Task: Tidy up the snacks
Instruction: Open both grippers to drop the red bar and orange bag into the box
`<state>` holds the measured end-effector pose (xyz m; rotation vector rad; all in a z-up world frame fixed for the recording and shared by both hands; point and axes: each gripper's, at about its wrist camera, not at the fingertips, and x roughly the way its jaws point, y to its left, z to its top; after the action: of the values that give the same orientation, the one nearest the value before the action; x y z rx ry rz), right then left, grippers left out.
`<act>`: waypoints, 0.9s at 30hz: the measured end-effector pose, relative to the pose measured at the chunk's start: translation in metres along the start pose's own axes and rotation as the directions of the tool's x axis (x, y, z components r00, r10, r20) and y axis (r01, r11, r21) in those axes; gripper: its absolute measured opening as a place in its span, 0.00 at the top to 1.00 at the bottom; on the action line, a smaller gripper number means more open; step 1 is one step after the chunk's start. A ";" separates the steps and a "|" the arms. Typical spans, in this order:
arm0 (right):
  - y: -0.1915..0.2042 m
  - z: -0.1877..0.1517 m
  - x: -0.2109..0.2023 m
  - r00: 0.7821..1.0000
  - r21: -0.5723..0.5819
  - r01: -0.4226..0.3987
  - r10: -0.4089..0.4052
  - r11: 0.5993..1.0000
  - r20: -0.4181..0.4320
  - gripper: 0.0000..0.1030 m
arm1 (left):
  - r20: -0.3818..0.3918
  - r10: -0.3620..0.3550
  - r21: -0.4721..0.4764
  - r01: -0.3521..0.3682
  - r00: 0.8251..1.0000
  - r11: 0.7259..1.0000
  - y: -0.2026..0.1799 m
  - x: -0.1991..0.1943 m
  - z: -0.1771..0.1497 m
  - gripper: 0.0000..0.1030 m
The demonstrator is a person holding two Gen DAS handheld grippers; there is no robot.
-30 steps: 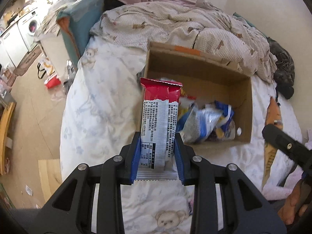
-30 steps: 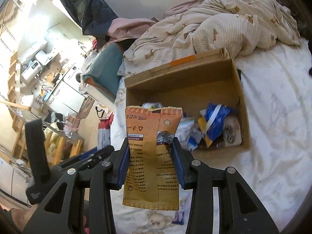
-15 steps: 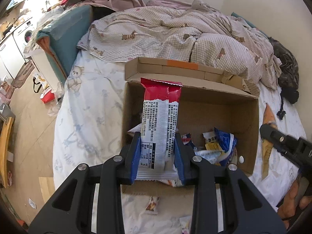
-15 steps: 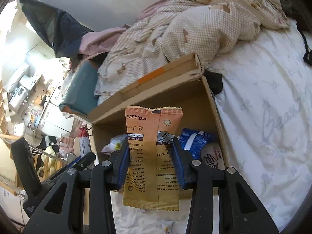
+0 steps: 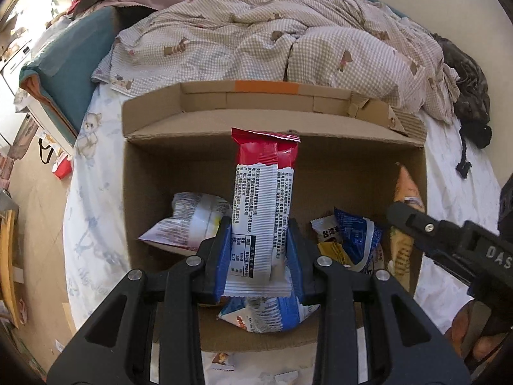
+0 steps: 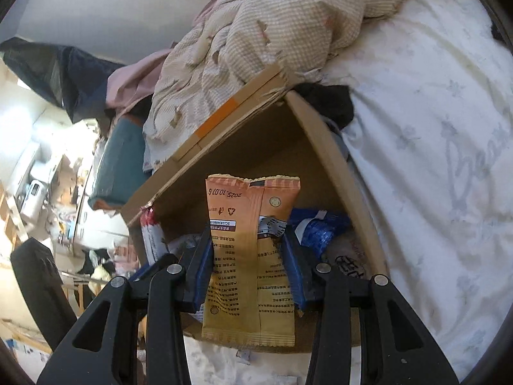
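- The left gripper [image 5: 259, 250], black with blue pads, is pinching a red-and-white foil snack packet [image 5: 261, 211] at its lower half, jaws closed tight against it.
- The right gripper [image 6: 248, 266], same build, is clamping an orange paper-look snack sachet [image 6: 251, 256] in the same way, narrowed to the sachet's width.
- Over the last second both grippers have been travelling from short of the open brown cardboard box [image 5: 154, 173] to directly above its mouth; both packets are now hanging over the box's inside instead of over the bed in front of it. I judge that the carrying step is nearly over and release is what is coming.
- Inside the box, below the red packet, a blue-and-white snack bag [image 5: 266, 316] is lying against the near wall, and a white-and-silver pouch [image 5: 189, 221] is resting at the box's left side.
- At the box's right side, blue wrappers [image 5: 356, 237] and an orange pouch [image 5: 405, 192] are leaning against the wall; the right gripper's finger is crossing in front of them in the left view, so the two tools are working close together there.
- Just in front of the box, small loose wrappers [image 5: 221, 361] are lying on the white printed bedsheet [image 6: 433, 160].
- Behind the box, a rumpled checked duvet [image 5: 288, 41] is pressing against the folded-back flap, and a teal cushion [image 5: 67, 64] is sitting beyond the box's left corner.
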<state>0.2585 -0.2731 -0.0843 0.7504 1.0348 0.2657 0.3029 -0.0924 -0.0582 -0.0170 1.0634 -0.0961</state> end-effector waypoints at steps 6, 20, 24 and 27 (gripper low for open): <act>-0.003 0.004 -0.004 0.999 0.009 0.023 -0.024 1.000 0.023 0.58 | 0.008 0.024 0.024 -0.024 1.000 0.999 -0.006 0.003 0.001 0.72; 0.003 0.003 -0.005 1.000 -0.004 0.011 -0.011 1.000 0.003 0.44 | 0.078 0.065 0.072 -0.070 0.995 0.995 -0.015 -0.021 0.002 0.32; 0.004 0.002 -0.010 1.000 -0.011 0.017 -0.017 1.000 0.005 0.34 | 0.107 0.066 0.074 -0.074 0.992 0.995 -0.012 -0.031 0.001 0.20; 0.008 0.000 -0.016 1.000 -0.039 0.022 -0.022 0.999 0.017 0.34 | 0.113 0.061 0.073 -0.070 0.992 0.995 -0.008 -0.039 -0.002 0.20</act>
<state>0.2518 -0.2755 -0.0682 0.7045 1.0185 0.2597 0.2821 -0.0965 -0.0250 0.0812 0.9482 -0.0757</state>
